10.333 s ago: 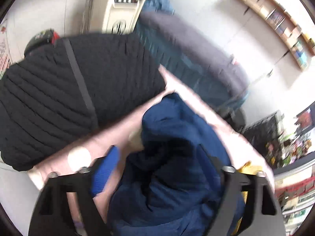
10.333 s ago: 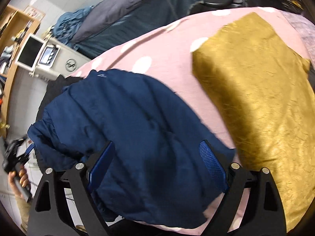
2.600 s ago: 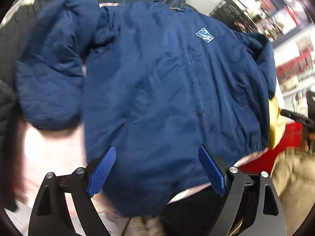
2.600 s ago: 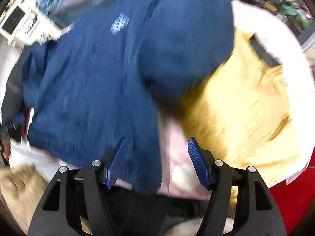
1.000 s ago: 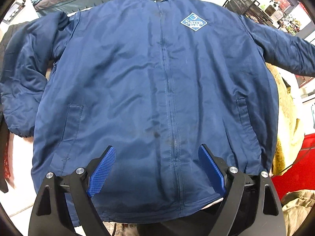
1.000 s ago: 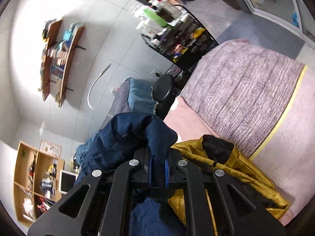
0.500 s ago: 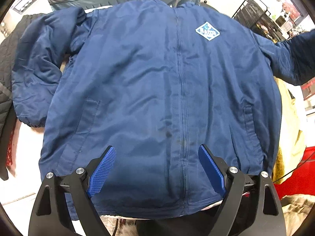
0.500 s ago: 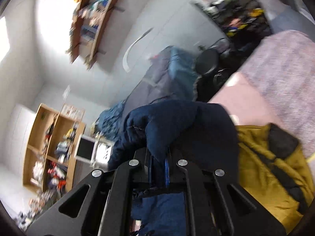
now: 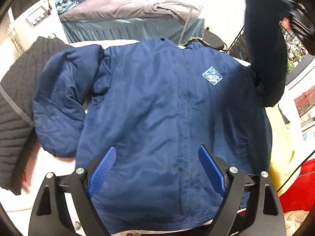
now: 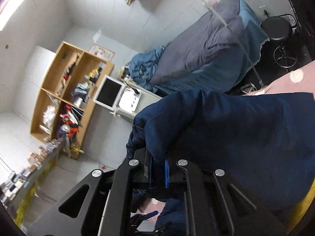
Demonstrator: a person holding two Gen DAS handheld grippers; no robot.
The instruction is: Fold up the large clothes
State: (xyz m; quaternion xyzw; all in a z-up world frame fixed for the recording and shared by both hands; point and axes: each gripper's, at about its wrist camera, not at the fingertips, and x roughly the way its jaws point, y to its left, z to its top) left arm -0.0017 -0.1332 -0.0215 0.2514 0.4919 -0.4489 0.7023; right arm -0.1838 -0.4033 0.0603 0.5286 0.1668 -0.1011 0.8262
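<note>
Sleeve point(image 9: 263, 45) now lifted high, right gripper point(image 10: 157, 169) clamping its cuff.

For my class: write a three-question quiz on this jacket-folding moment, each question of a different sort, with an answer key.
1. True or false: the left claw is clamped on the hem of the navy jacket.
2. Multiple choice: what does the right claw hold? A) the black quilted garment B) a sleeve of the navy jacket C) nothing
3. Fill in: the jacket lies front up, and its logo patch has the shape of a ____.

Key
1. False: its jaws stand open above the jacket, nothing pinched.
2. B: the sleeve cuff is pinched and lifted.
3. Diamond.
</note>
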